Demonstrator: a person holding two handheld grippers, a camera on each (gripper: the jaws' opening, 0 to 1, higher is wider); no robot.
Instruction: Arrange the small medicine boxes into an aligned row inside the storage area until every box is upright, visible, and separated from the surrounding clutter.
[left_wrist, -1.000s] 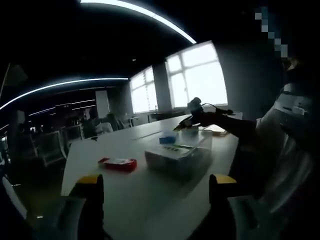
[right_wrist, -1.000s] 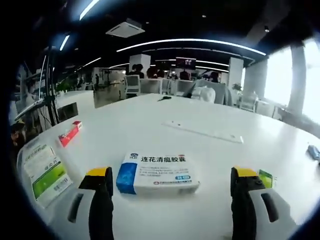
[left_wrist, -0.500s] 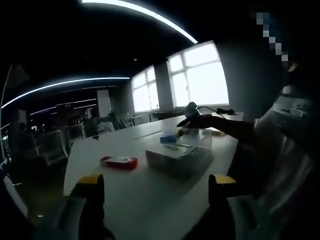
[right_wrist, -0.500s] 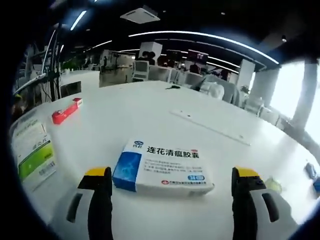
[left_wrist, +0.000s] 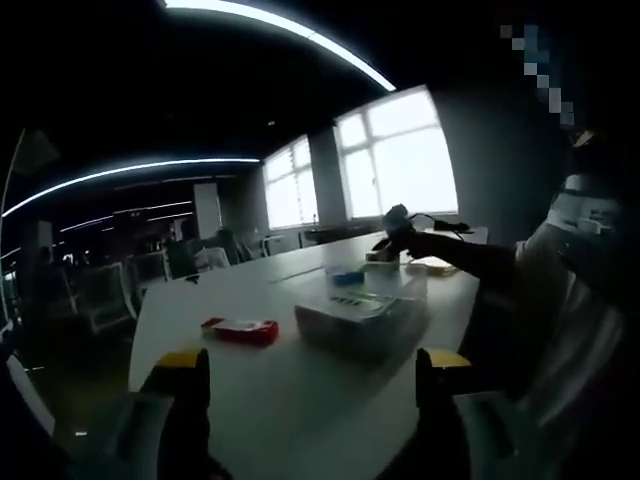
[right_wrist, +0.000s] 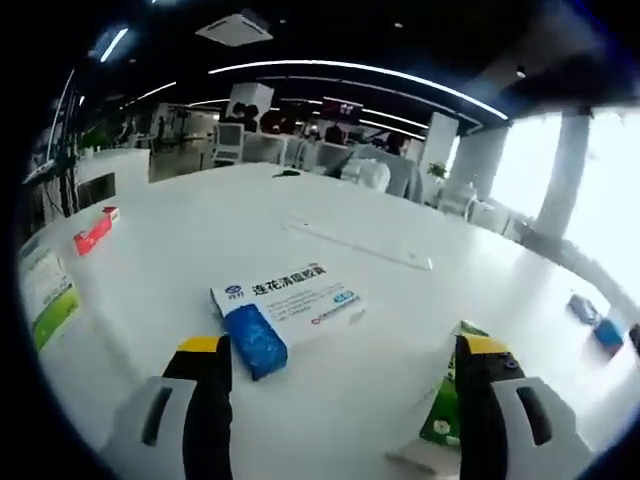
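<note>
Hovering low over the white desk (right_wrist: 330, 240), the right tongs (right_wrist: 340, 395) gape wide and empty; a blue-and-white medicine box (right_wrist: 285, 312) lies flat just ahead between them, a green box (right_wrist: 445, 400) touching the right jaw. Left tongs (left_wrist: 312, 385) also open, empty, the red box (left_wrist: 240, 330) and clear storage bin (left_wrist: 365, 315) well ahead.
</note>
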